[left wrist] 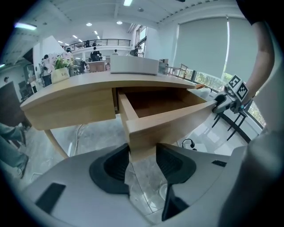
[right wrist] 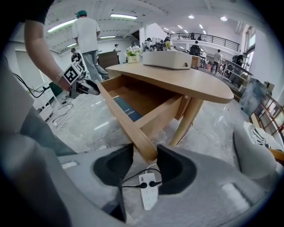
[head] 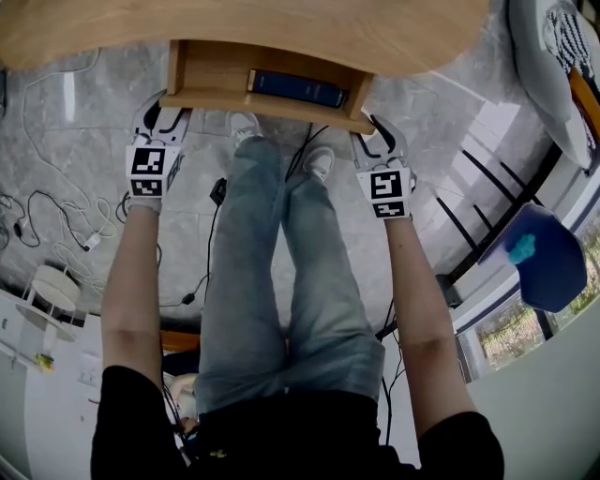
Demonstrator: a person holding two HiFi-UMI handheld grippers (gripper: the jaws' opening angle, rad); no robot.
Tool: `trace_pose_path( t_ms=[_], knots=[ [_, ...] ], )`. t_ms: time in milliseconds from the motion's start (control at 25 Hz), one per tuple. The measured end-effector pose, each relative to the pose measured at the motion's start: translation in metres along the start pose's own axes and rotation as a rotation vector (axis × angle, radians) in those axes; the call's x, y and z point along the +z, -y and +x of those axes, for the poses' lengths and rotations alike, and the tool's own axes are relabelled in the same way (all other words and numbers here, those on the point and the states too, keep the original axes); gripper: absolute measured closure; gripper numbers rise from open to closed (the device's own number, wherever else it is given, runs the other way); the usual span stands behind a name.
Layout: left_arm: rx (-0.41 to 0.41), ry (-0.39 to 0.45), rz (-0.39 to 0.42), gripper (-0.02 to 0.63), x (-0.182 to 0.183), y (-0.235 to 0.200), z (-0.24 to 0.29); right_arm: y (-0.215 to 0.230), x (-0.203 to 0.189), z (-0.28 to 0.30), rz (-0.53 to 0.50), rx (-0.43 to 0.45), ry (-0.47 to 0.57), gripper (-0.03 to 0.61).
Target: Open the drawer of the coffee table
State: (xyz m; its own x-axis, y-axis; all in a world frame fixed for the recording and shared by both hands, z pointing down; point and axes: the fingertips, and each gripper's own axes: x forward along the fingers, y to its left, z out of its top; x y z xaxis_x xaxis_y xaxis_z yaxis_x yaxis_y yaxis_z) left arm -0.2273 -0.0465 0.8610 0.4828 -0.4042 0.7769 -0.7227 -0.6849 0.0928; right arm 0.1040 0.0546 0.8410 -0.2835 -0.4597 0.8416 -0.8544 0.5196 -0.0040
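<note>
Under the wooden counter point(head: 234, 28), the drawer point(head: 262, 101) stands partly out, with a dark blue book point(head: 298, 88) lying inside. Left tongs point(left wrist: 142, 155) are set middling wide and clamped on the left corner of the drawer front. Right tongs point(right wrist: 144, 158) are likewise pinched on the right corner. The front panel's long axis runs straight across from one tongs to the other, with neither hand nearer. Judged: the drawer lies ahead of both, so an even pull back toward the person's legs, square to the panel, should keep it from skewing.
</note>
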Motion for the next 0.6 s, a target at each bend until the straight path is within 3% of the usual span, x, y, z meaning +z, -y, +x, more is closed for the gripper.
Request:
trace_pose_path(
  t_ms=[600],
  knots=[
    [-0.039,-0.056,-0.011,0.420,-0.057,0.037,-0.032,-0.049,-0.046,-0.019,-0.012,0.033,-0.061,0.424]
  ],
)
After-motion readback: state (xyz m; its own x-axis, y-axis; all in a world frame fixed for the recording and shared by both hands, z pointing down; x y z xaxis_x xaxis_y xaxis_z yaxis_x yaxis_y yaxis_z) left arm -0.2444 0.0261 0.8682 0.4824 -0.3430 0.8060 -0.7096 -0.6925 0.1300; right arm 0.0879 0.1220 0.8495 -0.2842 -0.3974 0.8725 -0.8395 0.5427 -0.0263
